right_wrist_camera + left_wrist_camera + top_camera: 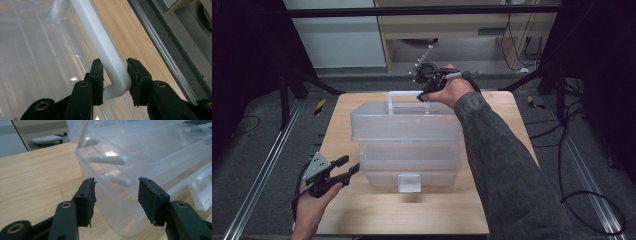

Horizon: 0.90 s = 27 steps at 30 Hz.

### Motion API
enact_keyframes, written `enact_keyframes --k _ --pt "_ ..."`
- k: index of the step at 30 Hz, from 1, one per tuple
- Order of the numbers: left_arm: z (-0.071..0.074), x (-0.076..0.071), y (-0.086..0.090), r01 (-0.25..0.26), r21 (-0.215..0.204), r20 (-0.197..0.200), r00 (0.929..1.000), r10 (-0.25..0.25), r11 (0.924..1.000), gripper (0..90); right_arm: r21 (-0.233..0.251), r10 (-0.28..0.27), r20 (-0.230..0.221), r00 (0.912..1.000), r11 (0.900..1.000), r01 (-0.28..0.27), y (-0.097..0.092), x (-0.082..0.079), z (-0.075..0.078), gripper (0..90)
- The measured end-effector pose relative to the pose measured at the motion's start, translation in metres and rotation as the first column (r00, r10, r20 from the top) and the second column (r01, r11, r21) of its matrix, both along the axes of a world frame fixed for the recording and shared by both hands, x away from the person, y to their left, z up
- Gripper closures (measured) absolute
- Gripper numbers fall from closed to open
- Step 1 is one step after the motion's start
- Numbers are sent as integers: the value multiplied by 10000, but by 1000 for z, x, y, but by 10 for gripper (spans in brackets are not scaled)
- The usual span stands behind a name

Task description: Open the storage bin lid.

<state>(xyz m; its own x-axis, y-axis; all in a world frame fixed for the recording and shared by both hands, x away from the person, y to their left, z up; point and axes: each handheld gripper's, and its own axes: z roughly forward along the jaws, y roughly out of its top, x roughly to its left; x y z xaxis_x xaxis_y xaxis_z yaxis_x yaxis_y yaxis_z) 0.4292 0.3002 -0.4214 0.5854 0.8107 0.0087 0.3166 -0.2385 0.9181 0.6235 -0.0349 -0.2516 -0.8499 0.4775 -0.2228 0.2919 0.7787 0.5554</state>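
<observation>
A: Clear plastic organizer box (407,150) mid-table (342,120), lid (404,122) swung up and back, white latch (409,182) on the near front wall.

B: Right gripper (424,95)?

A: At the far edge of the box, on the white carry handle (404,94). In the right gripper view, fingers (98,75) clamped on the handle's bent corner (113,75), one pad each side, both touching. Grasping, firm.

B: Left gripper (349,165)?

A: Near-left of the table, just beside the box's near-left corner, pointing at it. In the left gripper view, fingers (87,195) apart, released, box corner (117,205) ahead in the gap. Pads not pressing on anything. Touching the wall? Probably not, hard to tell through clear plastic.

B: Box inside?

A: Divided compartments seen through the lid in the right gripper view, contents unclear. White hinge arms (107,160) visible on the side in the left gripper view.

B: Anything else?

A: Grey sleeve (502,150) crossing over the right side of the box. Bare left hand (309,210) low at the near-left table edge. Dark floor with cables around the table.
</observation>
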Motion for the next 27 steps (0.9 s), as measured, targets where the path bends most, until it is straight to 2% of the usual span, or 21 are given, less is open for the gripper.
enact_keyframes --k 3,10,18,20,27 --pt "4 2 1 -39 78 63 10000 39 10000 503 4 -53 -49 10000 10000 53 0 0 0 670" --pt "13 11 7 -279 -98 297 9992 282 9996 544 -21 -59 -72 10000 10000 59 0 1 0 671" --pt "19 20 6 -333 -108 501 9982 338 9994 568 -24 -2 -48 10000 10000 1 0 2 0 672" --pt "21 22 6 -348 -241 515 9980 360 9991 582 -20 -8 -61 10000 10000 8 0 2 0 672" --pt "30 28 3 -272 -313 704 9971 294 9991 625 -20 0 -58 10000 10000 0 0 2 0 672"
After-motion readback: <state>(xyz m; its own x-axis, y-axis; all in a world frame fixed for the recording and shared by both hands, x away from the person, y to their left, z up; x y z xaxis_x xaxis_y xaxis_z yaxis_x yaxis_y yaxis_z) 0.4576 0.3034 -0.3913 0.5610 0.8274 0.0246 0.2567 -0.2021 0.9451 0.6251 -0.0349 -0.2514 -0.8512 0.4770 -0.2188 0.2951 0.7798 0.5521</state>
